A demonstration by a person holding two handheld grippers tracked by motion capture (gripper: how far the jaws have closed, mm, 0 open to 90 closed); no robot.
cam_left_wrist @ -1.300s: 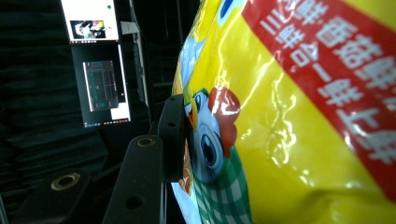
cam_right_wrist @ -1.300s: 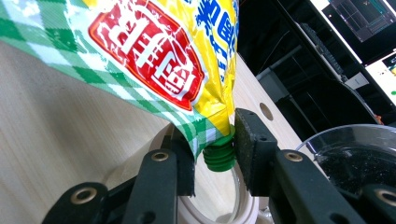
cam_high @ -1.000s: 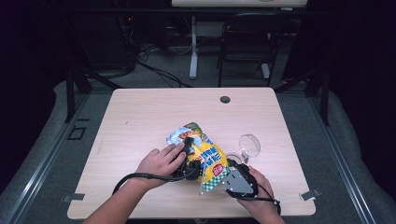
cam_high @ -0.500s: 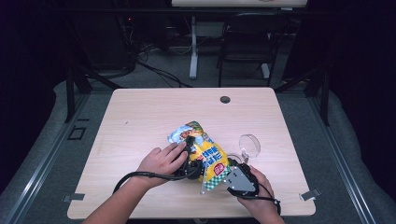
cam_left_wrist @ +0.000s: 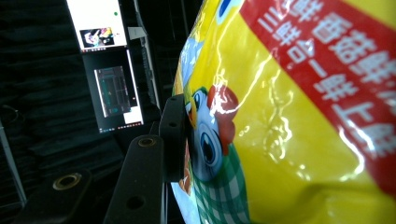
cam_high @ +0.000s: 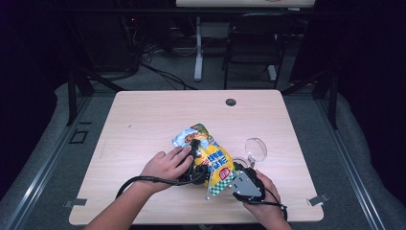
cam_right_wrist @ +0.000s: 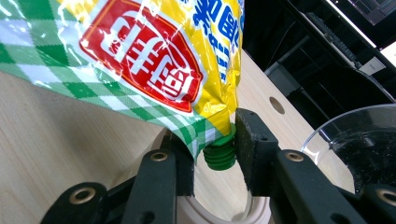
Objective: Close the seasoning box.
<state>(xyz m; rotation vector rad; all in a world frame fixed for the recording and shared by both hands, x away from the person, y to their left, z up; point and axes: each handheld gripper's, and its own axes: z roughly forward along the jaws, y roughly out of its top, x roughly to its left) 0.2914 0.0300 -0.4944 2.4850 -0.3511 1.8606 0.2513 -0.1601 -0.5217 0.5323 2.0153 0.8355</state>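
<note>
Yellow pouch [cam_left_wrist: 299,116] hides left gripper's far fingers, apparently.

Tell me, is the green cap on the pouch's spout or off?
On. The green cap sits on the spout of the yellow pouch, between the right gripper's jaws.

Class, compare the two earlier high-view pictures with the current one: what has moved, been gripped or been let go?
Nothing visibly changed. The left gripper still clamps the yellow pouch, the right gripper still has its fingers around the pouch's green cap, and the clear bowl still sits on the table where it was.
</note>
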